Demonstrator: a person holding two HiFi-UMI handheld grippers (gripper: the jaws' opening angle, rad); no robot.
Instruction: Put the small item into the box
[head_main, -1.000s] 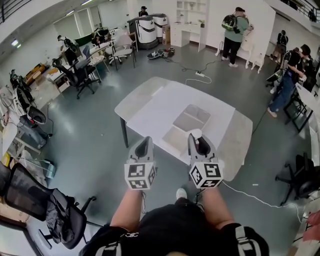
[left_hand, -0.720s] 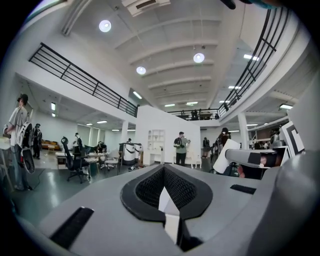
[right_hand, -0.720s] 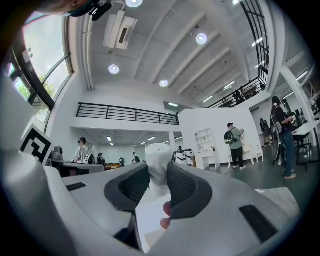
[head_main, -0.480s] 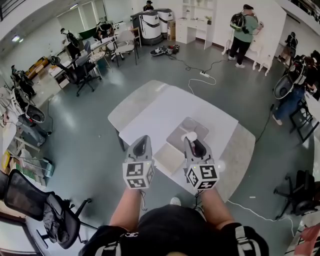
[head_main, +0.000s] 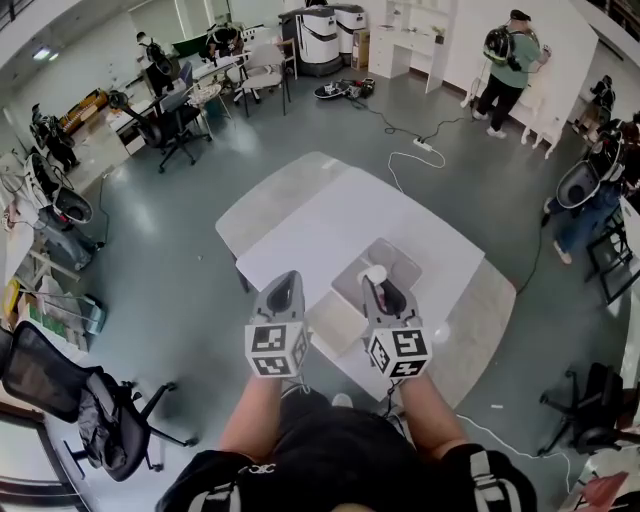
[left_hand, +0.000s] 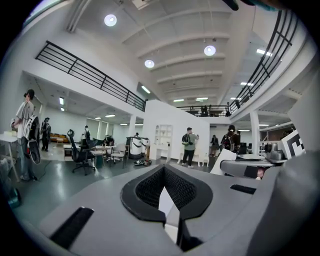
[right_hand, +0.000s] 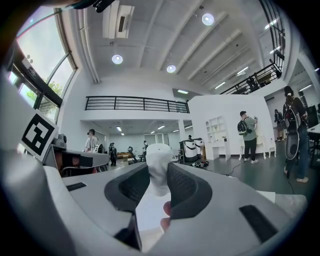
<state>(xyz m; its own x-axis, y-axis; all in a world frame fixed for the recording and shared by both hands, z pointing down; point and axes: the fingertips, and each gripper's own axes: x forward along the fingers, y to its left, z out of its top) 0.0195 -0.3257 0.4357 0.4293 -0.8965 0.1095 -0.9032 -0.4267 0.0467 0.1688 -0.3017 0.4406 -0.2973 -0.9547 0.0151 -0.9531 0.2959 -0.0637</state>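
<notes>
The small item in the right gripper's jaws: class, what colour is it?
White, with no pattern. The small item shows best in the right gripper view.

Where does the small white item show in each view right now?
Head view: small white item at the right gripper's tip, overlapping the open box.
Left gripper view: probably the white shape at right, uncertain.
Right gripper view: centre, clamped between the jaws.
Shared landmark: person in green top with backpack, in all three.

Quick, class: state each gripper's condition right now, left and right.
Left gripper: closed, empty.
Right gripper: closed on the small white item.
</notes>
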